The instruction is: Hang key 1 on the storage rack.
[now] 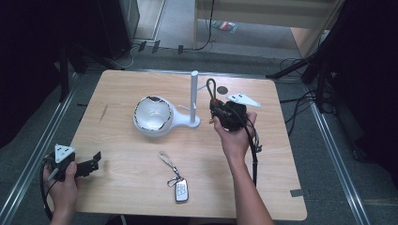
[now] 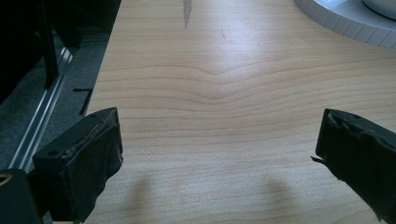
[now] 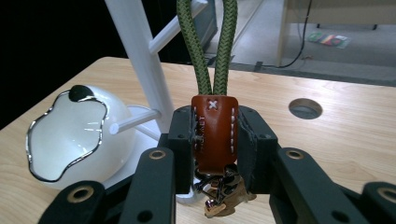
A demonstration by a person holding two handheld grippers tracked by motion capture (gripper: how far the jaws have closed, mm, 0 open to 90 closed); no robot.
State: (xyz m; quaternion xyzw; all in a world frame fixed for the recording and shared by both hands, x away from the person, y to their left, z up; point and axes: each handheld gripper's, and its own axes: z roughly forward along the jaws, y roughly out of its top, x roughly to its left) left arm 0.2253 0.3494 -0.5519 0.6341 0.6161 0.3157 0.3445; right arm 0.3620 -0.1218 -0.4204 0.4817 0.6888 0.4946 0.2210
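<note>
A key ring with a green rope loop [image 3: 212,46] and a brown leather tab [image 3: 214,133] stands upright in my right gripper [image 3: 214,140], whose pads are shut on the tab; metal keys [image 3: 219,193] hang below. In the high view this right gripper [image 1: 216,110] is held just right of the white stand's pole [image 1: 194,96], with the rope loop [image 1: 211,86] near the pole's pegs. A short peg [image 3: 133,120] sticks out close to the left of the tab. My left gripper [image 1: 95,161] rests at the table's front left, and in its own view the left gripper [image 2: 219,140] is open over bare wood.
A white bowl-shaped dish [image 1: 152,114] with a wavy silver rim joins the stand's base. A second key fob [image 1: 181,190] with a strap [image 1: 168,161] lies near the front edge. A round cable hole [image 1: 222,89] sits behind the stand on the wooden table [image 1: 131,173].
</note>
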